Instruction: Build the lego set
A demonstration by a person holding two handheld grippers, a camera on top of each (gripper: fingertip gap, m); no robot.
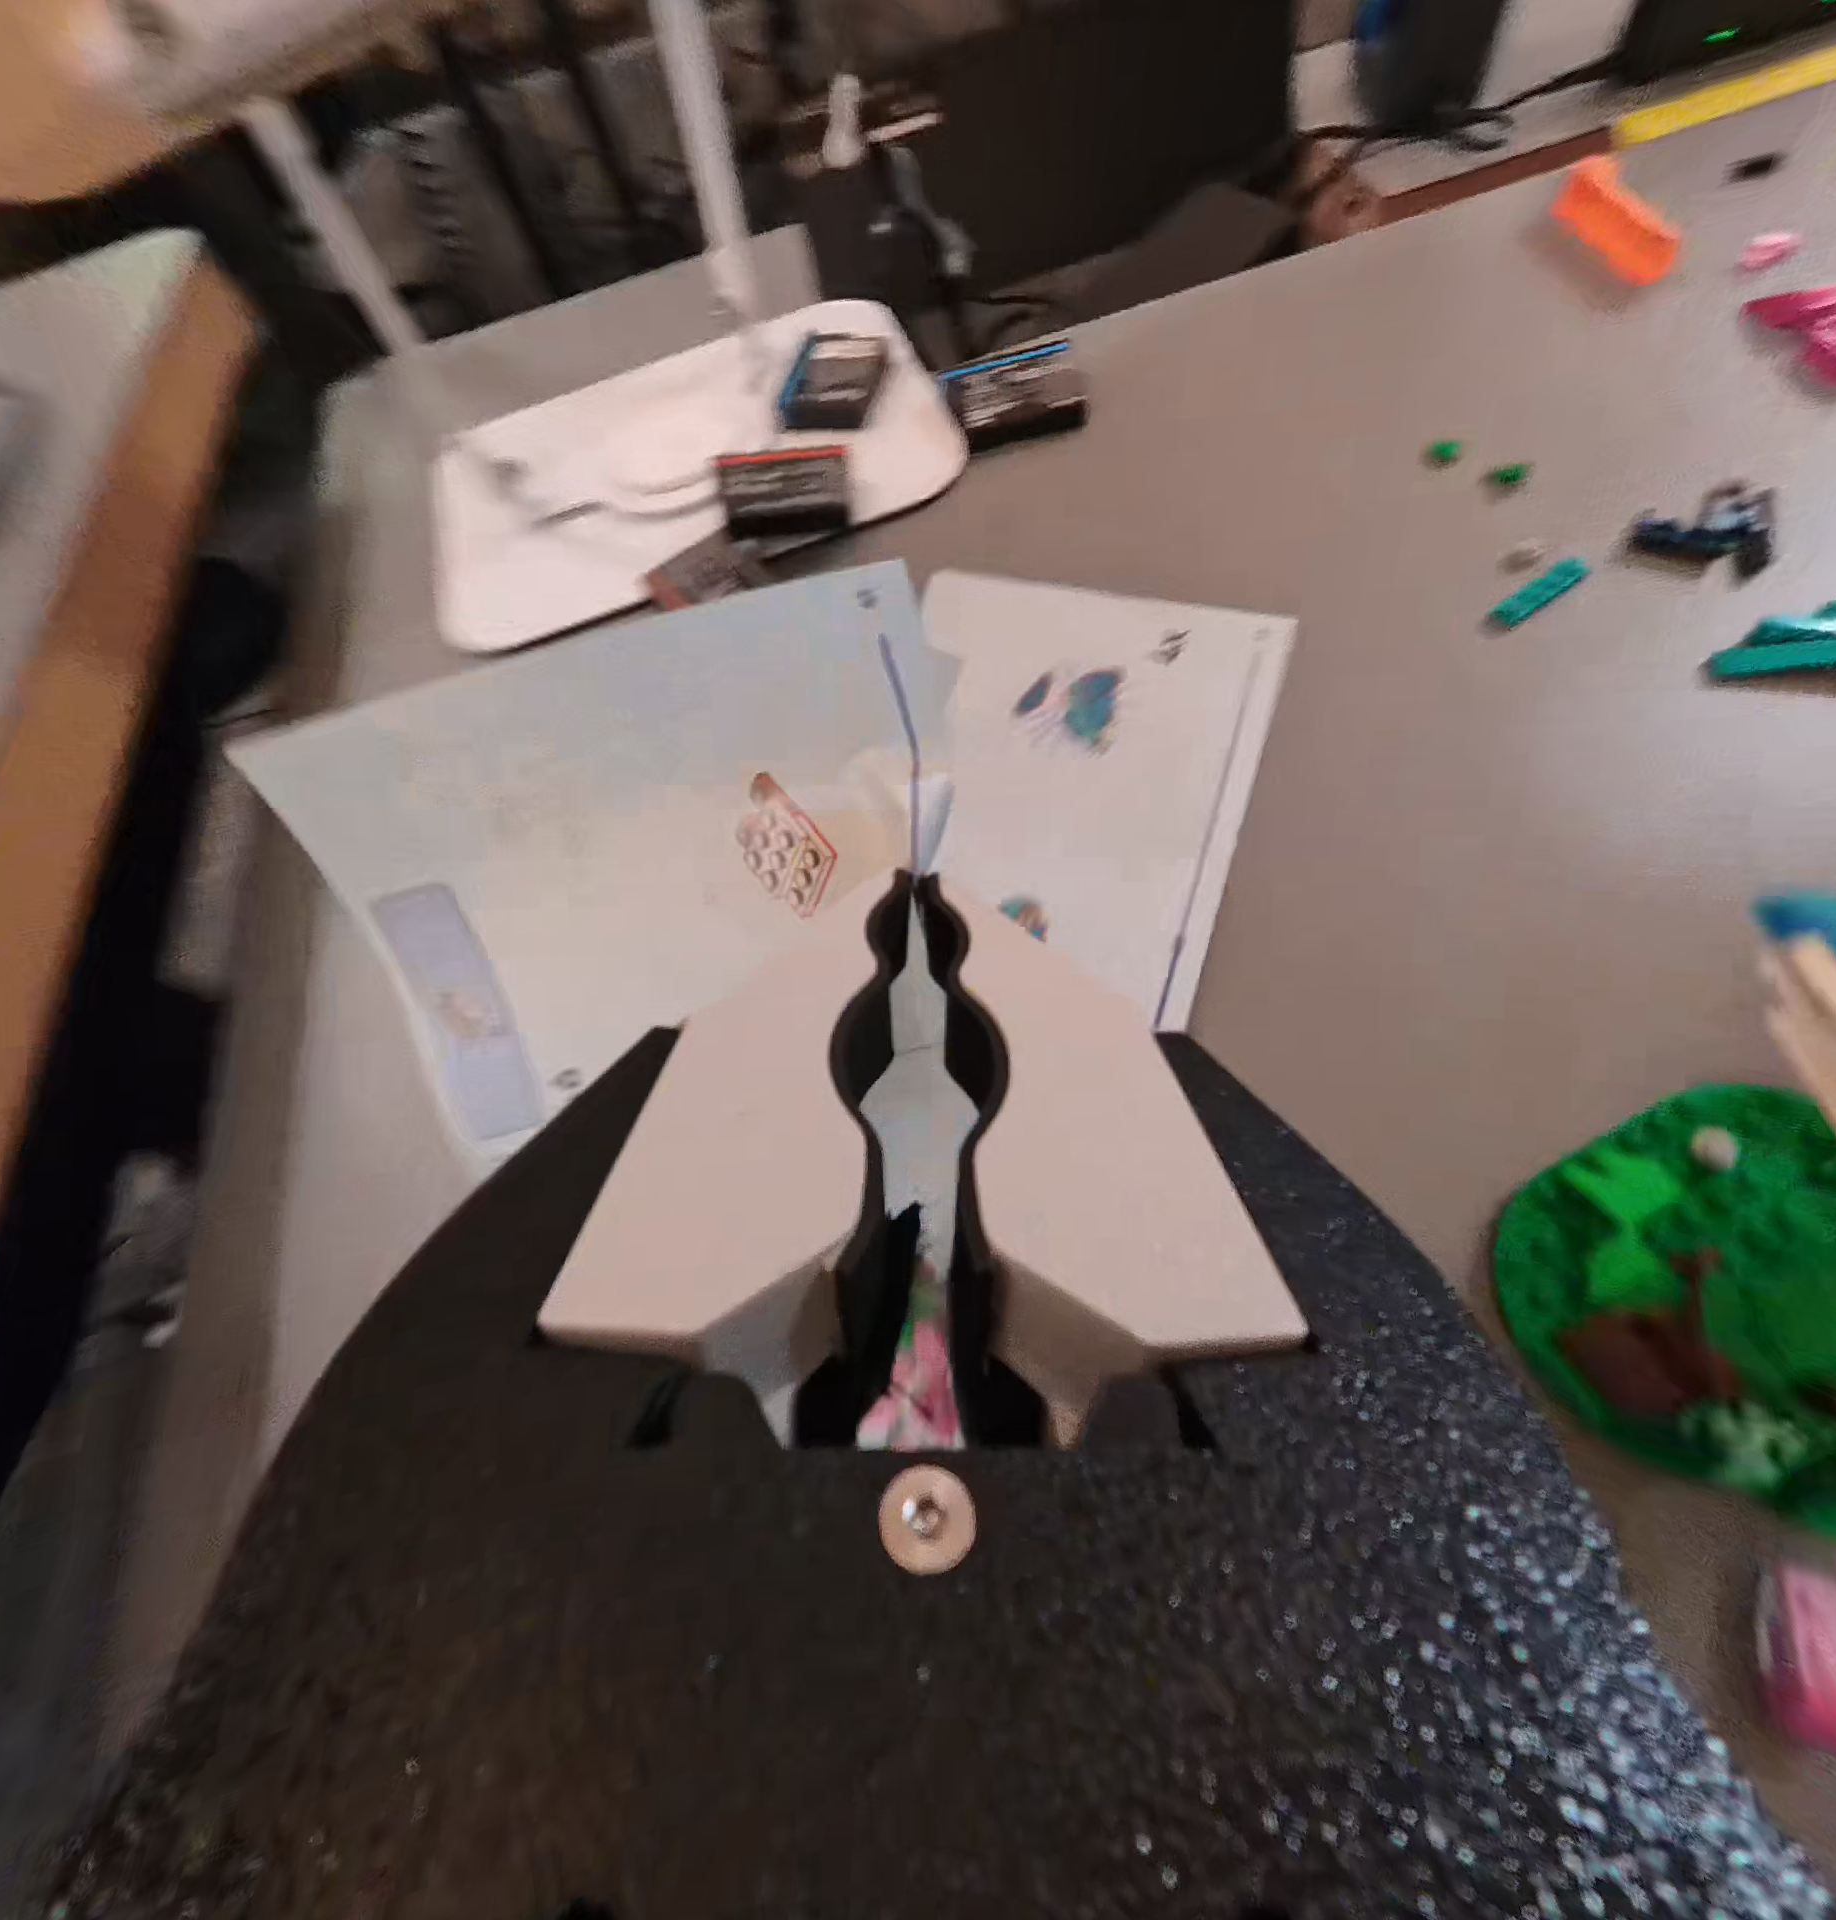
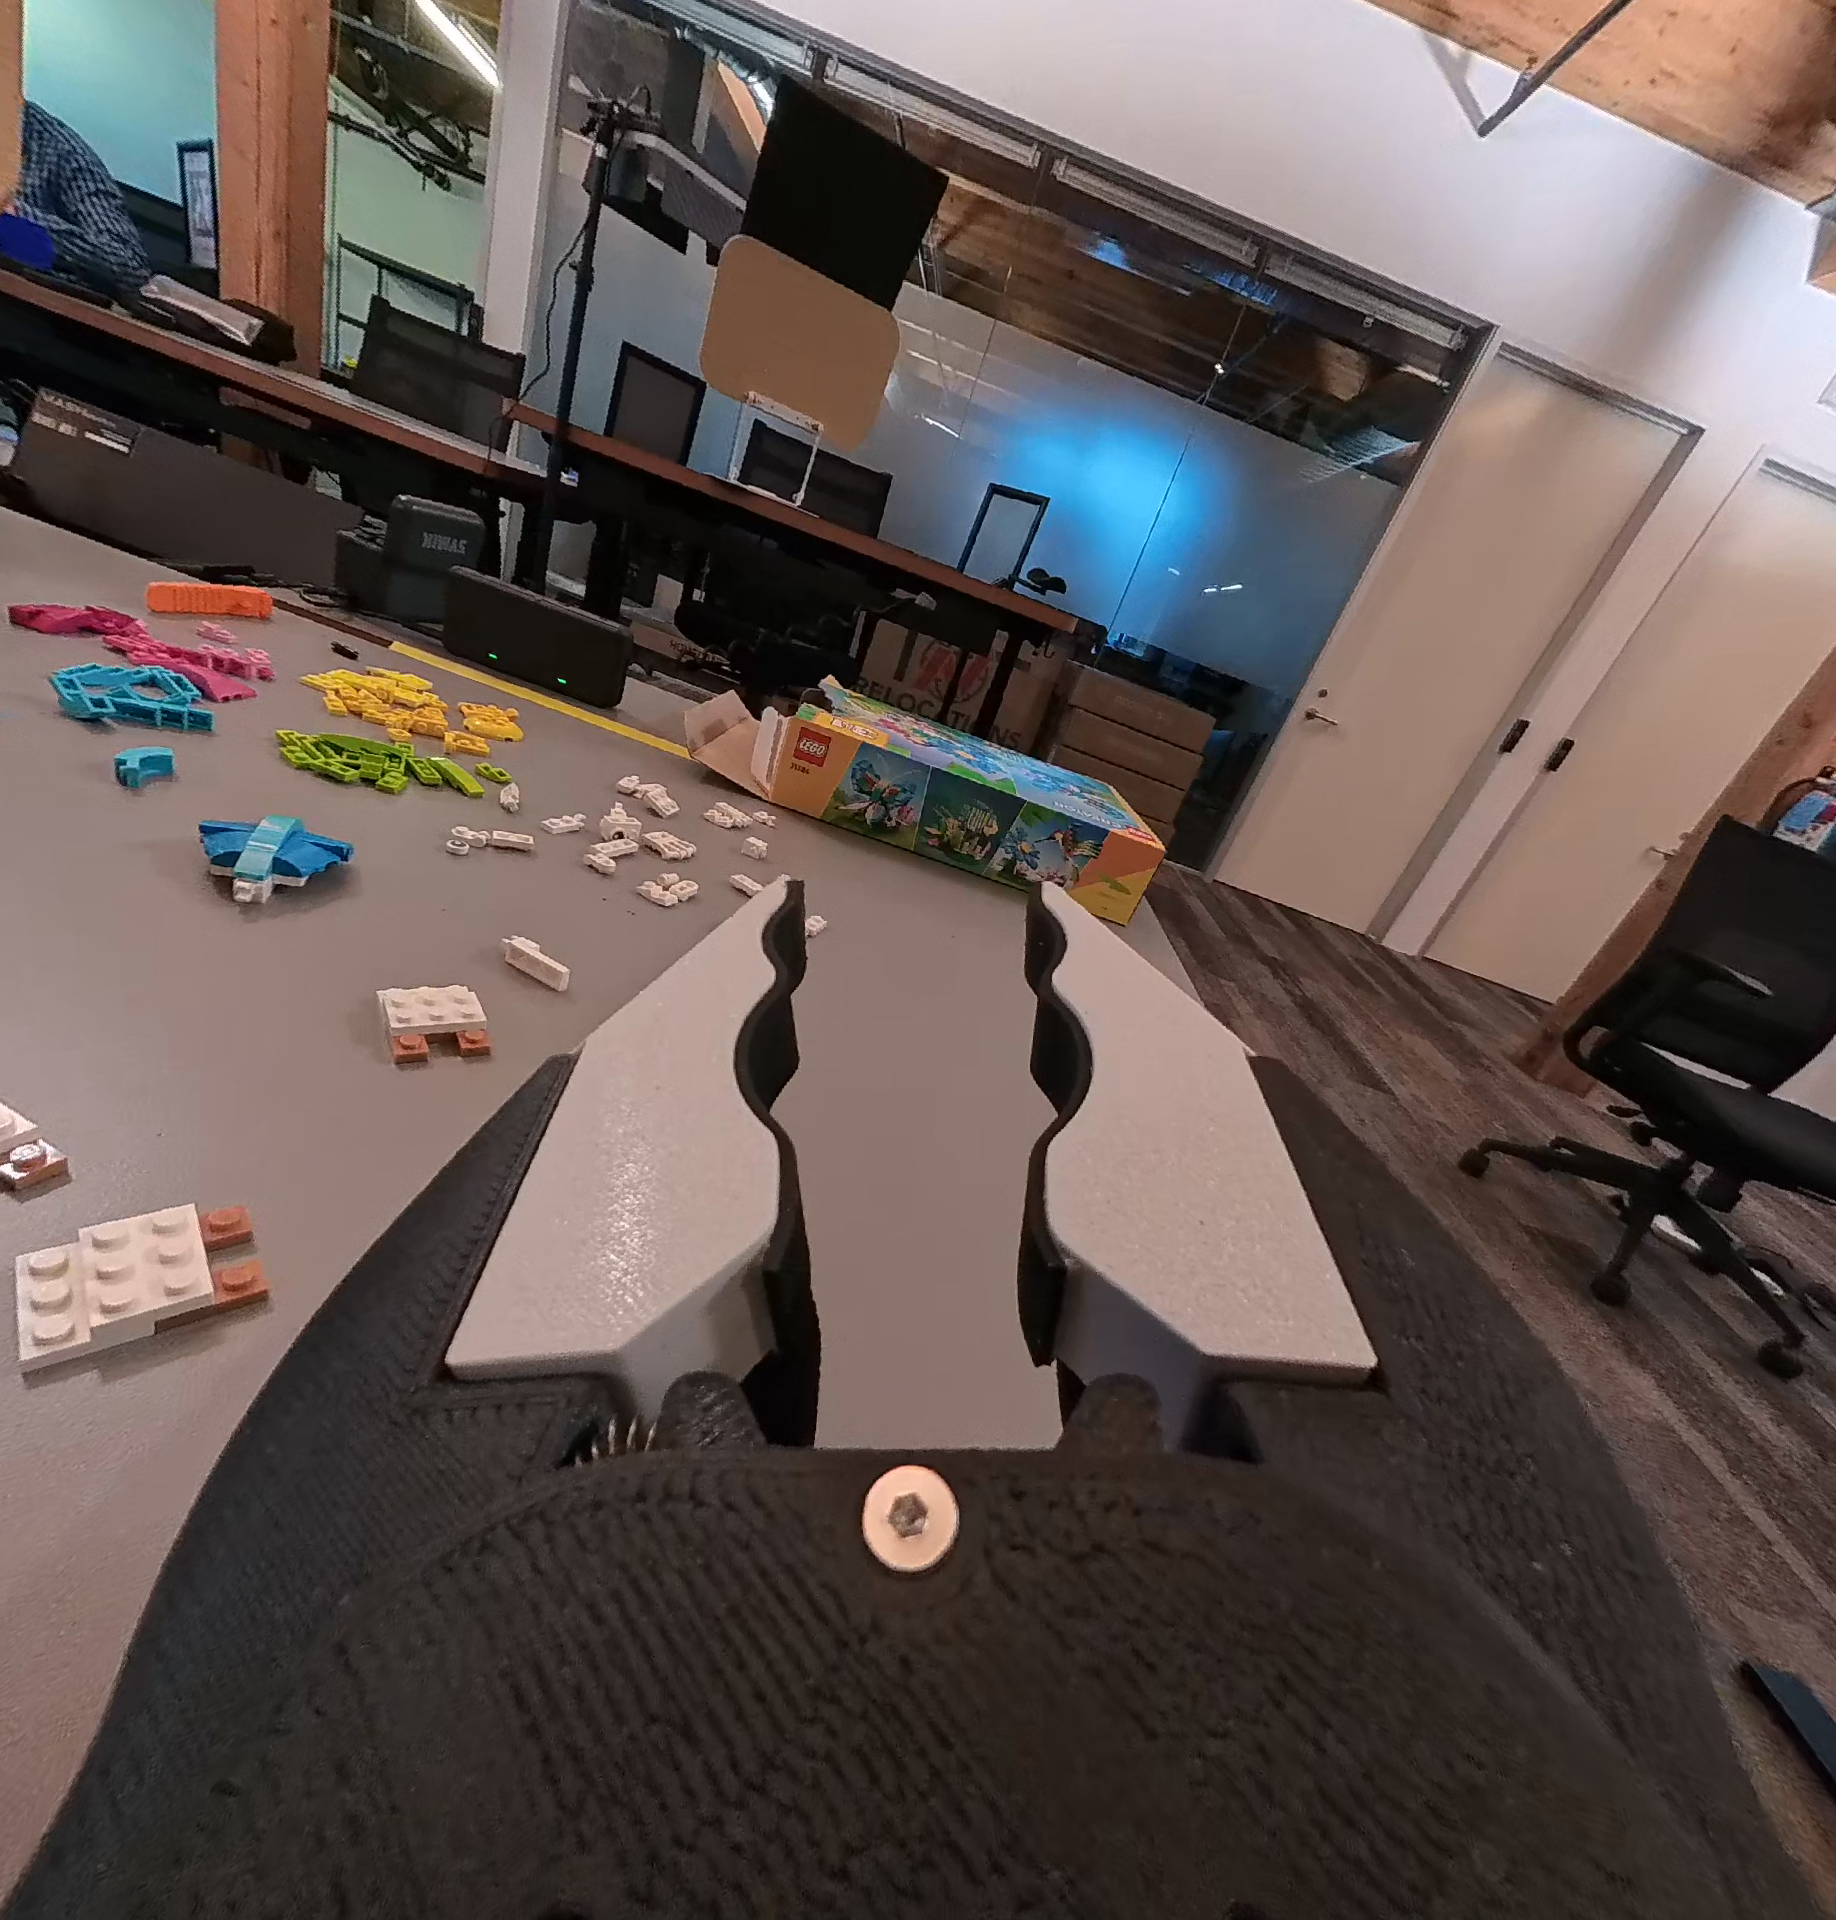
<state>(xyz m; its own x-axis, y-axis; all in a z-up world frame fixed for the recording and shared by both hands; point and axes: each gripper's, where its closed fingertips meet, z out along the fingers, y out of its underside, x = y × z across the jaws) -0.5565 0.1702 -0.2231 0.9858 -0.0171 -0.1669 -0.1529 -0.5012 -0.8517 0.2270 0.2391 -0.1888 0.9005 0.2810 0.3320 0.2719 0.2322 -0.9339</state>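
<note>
The left gripper [image 1: 916, 883] is pinching a page of the white paper instruction booklet [image 1: 602, 831] lying open on the grey worktop [image 1: 1413, 727]. The right gripper [image 2: 909, 914] has its fingers spread over bare worktop near the right edge, with small white plastic bricks [image 2: 623, 842] just beside its left finger.

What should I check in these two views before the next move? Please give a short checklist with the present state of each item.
1. Left gripper fingertips closed: ok.
2. Raised page of the open booklet runs into those tips: ok.
3. How firmly the page is pinched: cannot tell.
4. Right gripper open, nothing between its fingers: ok.
5. White brick assembly lies left of the right gripper, apart from it: ok.
6. Left wrist view sharp: not ok, it is blurred.
</note>
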